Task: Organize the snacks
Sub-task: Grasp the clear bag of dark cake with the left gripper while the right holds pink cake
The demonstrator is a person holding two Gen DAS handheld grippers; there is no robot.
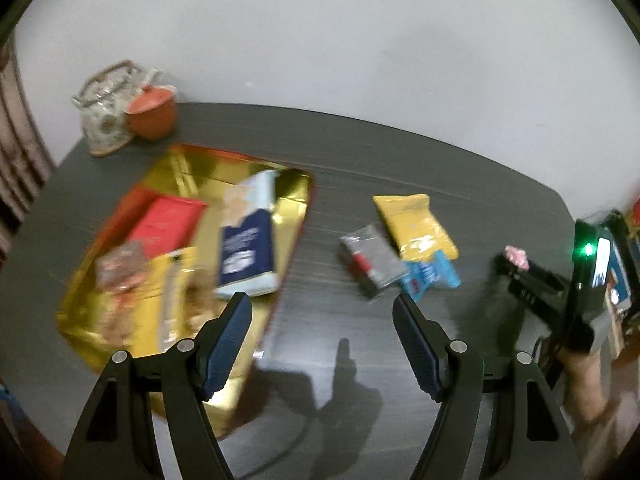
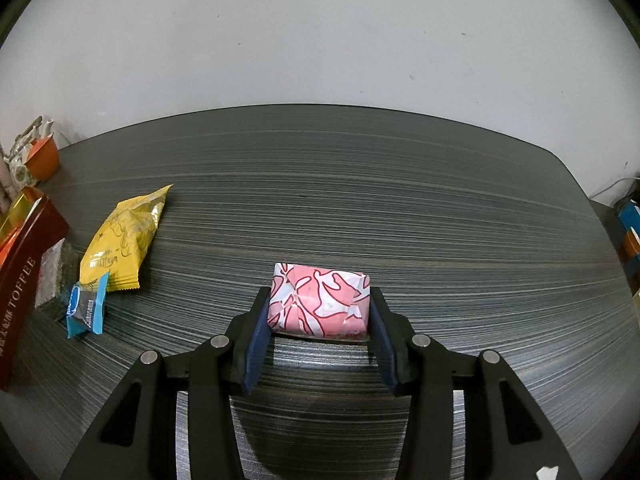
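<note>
My right gripper (image 2: 320, 300) is shut on a pink-and-white patterned snack packet (image 2: 319, 299), held a little above the dark table (image 2: 400, 200). In the left wrist view that packet (image 1: 517, 257) shows small at the tip of the right gripper at far right. My left gripper (image 1: 322, 308) is open with nothing between its fingers, hovering over the table (image 1: 340, 160) beside the gold tin tray (image 1: 288, 196). The tray holds a blue-and-white box (image 1: 248, 240), a red packet (image 1: 168, 224) and other blurred snacks. Loose on the table lie a yellow packet (image 1: 416, 224), a grey packet (image 1: 372, 260) and a small blue candy wrapper (image 1: 430, 276).
A patterned teapot (image 1: 102, 116) and an orange cup (image 1: 154, 112) stand at the table's far left corner against the white wall. In the right wrist view a red tin side (image 2: 24, 280) marked TOFFEE is at the left edge. A person's hand (image 1: 588, 380) holds the right gripper.
</note>
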